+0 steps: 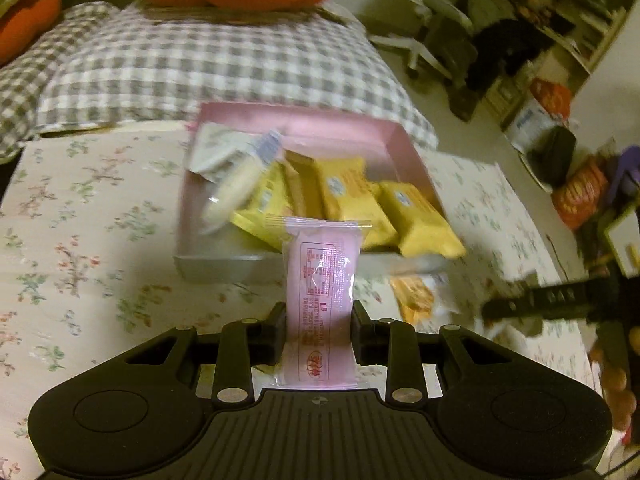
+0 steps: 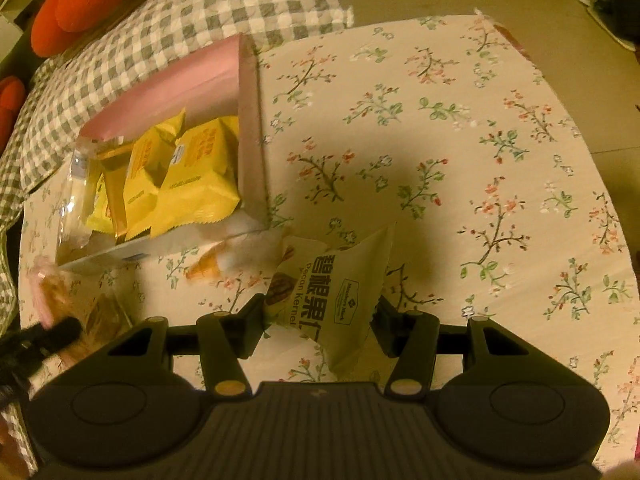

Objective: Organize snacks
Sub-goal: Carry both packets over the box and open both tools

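Straight ahead of the left gripper [image 1: 319,322] — clamped on an upright pink packet [image 1: 320,300] — sits the pink box [image 1: 394,140]; the right gripper [image 2: 318,316] pinches a pecan packet [image 2: 332,292], box ahead-left.

The pink box [image 1: 394,136] is motion-blurred; the orange-printed packet [image 1: 416,298] is partly hidden behind it.

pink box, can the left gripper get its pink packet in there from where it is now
Probably yes. The left gripper is shut on the pink packet, lined up with the pink box, whose open top faces it. Nothing stands between them, though yellow packets already crowd the box.
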A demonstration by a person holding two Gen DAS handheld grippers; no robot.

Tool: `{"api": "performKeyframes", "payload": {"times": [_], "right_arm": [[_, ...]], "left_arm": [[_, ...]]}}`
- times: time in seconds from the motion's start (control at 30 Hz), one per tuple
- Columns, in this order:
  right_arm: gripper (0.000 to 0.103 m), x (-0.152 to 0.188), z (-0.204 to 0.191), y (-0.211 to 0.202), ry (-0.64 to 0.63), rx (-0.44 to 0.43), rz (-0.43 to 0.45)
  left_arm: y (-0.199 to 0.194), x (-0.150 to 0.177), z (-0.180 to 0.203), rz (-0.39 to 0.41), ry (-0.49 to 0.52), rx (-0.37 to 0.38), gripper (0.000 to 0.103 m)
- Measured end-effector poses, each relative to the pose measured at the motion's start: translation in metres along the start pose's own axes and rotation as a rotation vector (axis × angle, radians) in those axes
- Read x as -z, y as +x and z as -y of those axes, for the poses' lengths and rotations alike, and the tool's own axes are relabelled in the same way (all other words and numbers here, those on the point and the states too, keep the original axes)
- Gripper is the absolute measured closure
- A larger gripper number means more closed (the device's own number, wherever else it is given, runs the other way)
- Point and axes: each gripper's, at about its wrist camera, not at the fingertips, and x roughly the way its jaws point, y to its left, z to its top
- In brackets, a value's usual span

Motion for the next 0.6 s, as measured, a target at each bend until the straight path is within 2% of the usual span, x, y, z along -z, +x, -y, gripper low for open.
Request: {"api": "performKeyframes", "payload": {"times": [0.47, 0.6], "right_arm": [[0.052, -0.004, 0.006, -0.014, 0.025, -0.002, 0.069], [0.052, -0.006, 0.006, -0.019, 0.041, -0.024, 0.104]], "left_arm": [[-0.024, -0.032, -0.065, 0.106, -0.187, -0.062, 0.074], [-0.022, -0.036, -0.074, 0.127, -0.201, -0.07, 0.074]]}}
